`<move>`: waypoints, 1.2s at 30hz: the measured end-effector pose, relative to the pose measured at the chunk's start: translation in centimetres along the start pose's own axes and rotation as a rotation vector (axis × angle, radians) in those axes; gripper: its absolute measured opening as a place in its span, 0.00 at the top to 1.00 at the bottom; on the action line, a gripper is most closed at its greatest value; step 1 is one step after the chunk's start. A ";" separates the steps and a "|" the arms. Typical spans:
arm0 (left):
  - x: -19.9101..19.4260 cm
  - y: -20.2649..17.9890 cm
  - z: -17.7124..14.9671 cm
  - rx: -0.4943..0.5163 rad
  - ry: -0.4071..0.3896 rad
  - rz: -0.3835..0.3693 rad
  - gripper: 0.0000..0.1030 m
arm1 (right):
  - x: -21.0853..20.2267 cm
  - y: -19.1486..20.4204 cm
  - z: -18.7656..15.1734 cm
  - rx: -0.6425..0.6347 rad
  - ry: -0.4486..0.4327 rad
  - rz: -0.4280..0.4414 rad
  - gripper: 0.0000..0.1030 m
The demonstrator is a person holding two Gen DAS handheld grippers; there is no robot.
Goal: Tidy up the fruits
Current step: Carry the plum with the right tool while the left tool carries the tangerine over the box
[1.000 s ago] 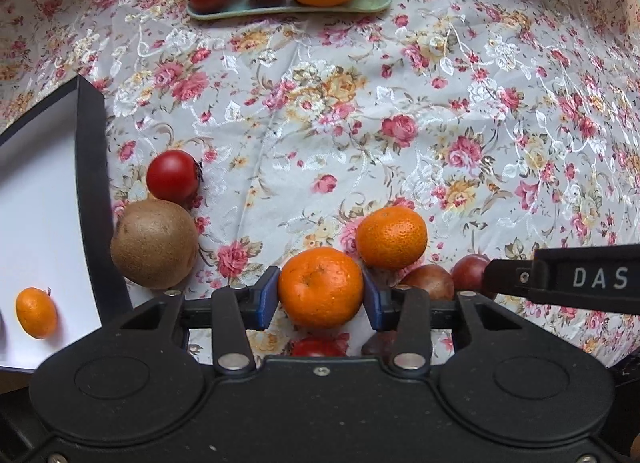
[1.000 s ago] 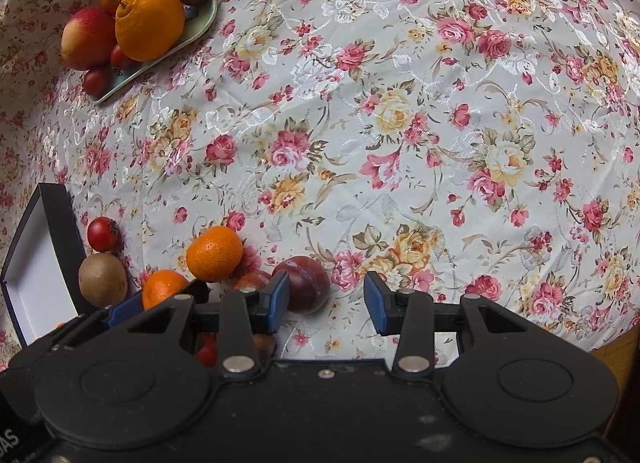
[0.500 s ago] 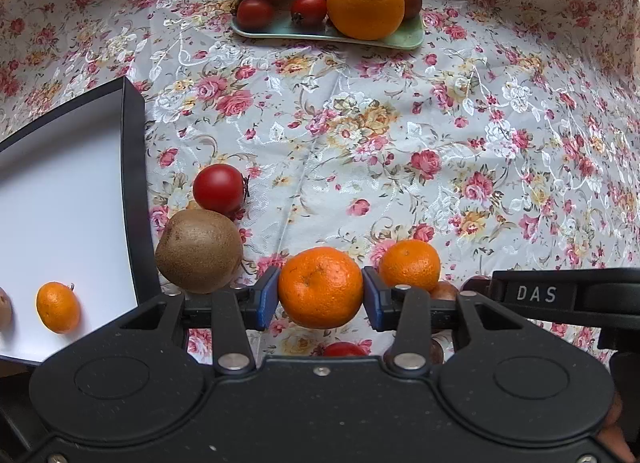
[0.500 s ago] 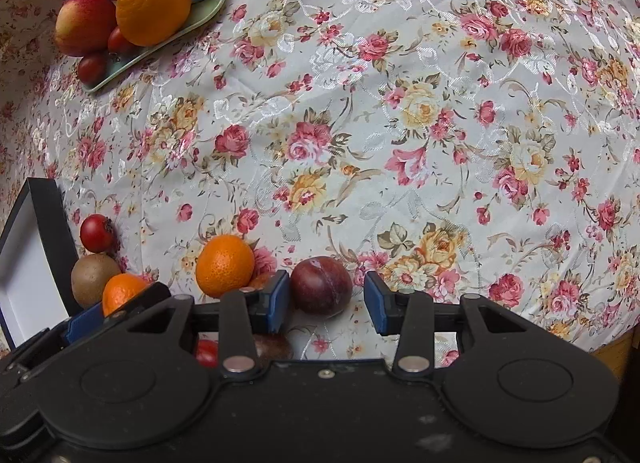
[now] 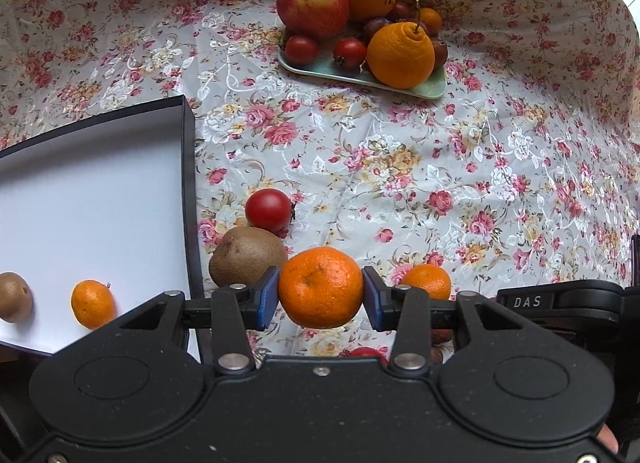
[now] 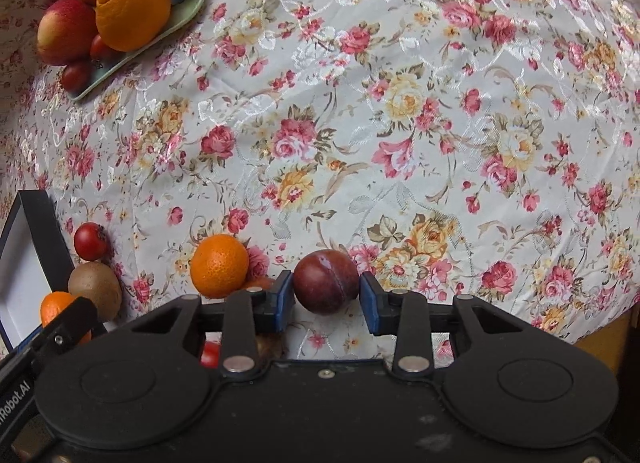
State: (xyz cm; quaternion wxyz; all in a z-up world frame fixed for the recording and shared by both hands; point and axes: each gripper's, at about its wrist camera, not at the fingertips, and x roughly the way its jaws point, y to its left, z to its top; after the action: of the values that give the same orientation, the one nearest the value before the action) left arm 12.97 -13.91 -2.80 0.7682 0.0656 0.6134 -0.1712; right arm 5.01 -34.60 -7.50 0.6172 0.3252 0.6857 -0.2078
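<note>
Left wrist view: the left gripper has its two blue pads clamped on one mandarin, both pads pressed against its sides, held above the flowered tablecloth. Taking the black box as landmark: inside it, on its white floor, lie two fruits, one small mandarin and one kiwi at the picture's left edge. Just outside the box's right wall sit one kiwi and one red tomato, the tomato beyond the kiwi and touching it. Further right of the box, one more mandarin lies on the cloth beside the right pad. Well beyond the box stands one pale green tray with one apple, two large oranges, two red tomatoes, a small orange fruit and some dark plums, too crowded to count.

Right wrist view: the right gripper brackets one dark plum. Its left pad is at the plum's skin, while a narrow gap shows at the right pad, so the fingers are not clenched on it. The plum rests on the cloth. Toward the box from the plum lie one mandarin, one kiwi and one tomato, the last two just beside the box wall. The tray of fruit stands well beyond the box.
</note>
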 end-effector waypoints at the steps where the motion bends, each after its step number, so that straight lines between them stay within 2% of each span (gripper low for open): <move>1: -0.2 0.3 0.1 -0.007 -0.004 0.000 0.51 | -0.5 0.2 0.0 -0.006 -0.018 -0.001 0.63; 6: -1.0 2.3 0.4 -0.047 -0.035 0.022 0.51 | -3.0 1.8 -0.2 -0.040 -0.094 0.014 0.63; 11: -1.8 5.2 0.7 -0.094 -0.064 0.063 0.51 | -4.1 4.9 -0.9 -0.091 -0.130 0.037 0.63; 21: -2.8 12.9 0.7 -0.226 -0.105 0.168 0.51 | -5.0 14.1 -3.3 -0.256 -0.187 0.123 0.63; 26: -3.0 16.6 0.7 -0.310 -0.107 0.202 0.51 | -5.3 18.7 -5.1 -0.361 -0.230 0.129 0.63; 36: -3.3 22.1 -0.2 -0.412 -0.092 0.235 0.51 | -3.6 25.1 -8.3 -0.524 -0.202 0.153 0.63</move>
State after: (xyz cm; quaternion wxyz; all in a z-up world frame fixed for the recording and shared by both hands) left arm 19.74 7.43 -2.06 0.8070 -0.0295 0.5881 0.0452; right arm 16.83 -11.96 0.18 0.7592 0.1832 0.6244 -0.0079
